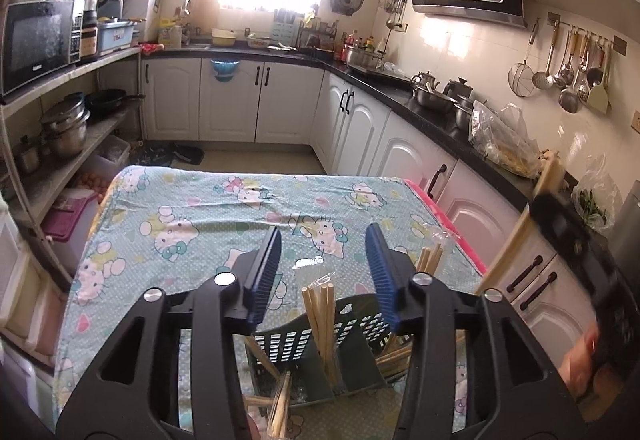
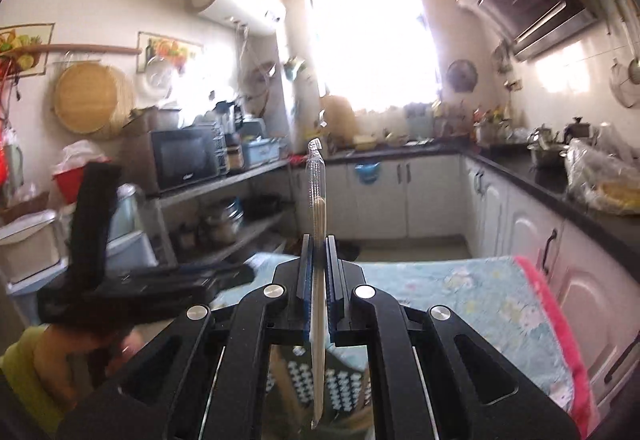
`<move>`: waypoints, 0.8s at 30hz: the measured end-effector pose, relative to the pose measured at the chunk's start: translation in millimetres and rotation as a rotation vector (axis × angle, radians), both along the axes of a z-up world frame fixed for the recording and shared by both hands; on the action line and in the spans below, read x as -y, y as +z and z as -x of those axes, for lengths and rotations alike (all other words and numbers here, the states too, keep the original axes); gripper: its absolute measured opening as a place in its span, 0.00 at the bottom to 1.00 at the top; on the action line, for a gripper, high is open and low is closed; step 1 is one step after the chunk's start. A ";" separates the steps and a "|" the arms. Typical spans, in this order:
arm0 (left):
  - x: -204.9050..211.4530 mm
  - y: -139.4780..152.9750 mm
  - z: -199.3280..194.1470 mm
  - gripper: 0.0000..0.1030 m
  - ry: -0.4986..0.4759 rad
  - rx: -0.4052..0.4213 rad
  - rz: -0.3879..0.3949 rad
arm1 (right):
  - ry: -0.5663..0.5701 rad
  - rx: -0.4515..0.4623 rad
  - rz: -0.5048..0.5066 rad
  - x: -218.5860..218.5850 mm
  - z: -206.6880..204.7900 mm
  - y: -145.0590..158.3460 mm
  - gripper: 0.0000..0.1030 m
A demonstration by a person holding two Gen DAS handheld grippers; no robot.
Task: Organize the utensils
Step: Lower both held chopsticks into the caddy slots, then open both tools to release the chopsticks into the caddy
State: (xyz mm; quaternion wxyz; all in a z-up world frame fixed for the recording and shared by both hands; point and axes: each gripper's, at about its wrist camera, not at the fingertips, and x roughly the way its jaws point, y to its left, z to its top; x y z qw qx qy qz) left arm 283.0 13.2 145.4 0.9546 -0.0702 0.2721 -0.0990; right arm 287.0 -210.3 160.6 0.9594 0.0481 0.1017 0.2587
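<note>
Bench (image 1: 208, 199) w/ cartoon cloth is carrying the slotted holder (image 1: 320, 336), sitting directly under both grippers. Left gripper (image 1: 324, 272) is hovering, jaws apart, nothing held. Right gripper (image 2: 319, 280) is clamping the wrapped chopsticks (image 2: 318, 215), long axis running upright, holder just below; right is nearer for insertion.

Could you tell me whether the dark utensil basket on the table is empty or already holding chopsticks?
Already holding some: several wooden chopsticks stand upright in the basket, and more lean in its right side.
</note>
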 end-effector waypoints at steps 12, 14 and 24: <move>7.3 -12.7 21.3 0.67 -0.007 0.000 -0.044 | -0.044 -0.073 0.007 -0.5 -11.8 -43.7 0.08; 7.7 -14.8 26.5 0.71 -0.008 0.000 -0.047 | -0.047 -0.084 0.010 -1.4 -8.0 -47.0 0.11; 9.9 -25.8 64.1 0.84 -0.020 0.011 -0.069 | -0.055 -0.137 0.017 7.5 13.3 -56.8 0.33</move>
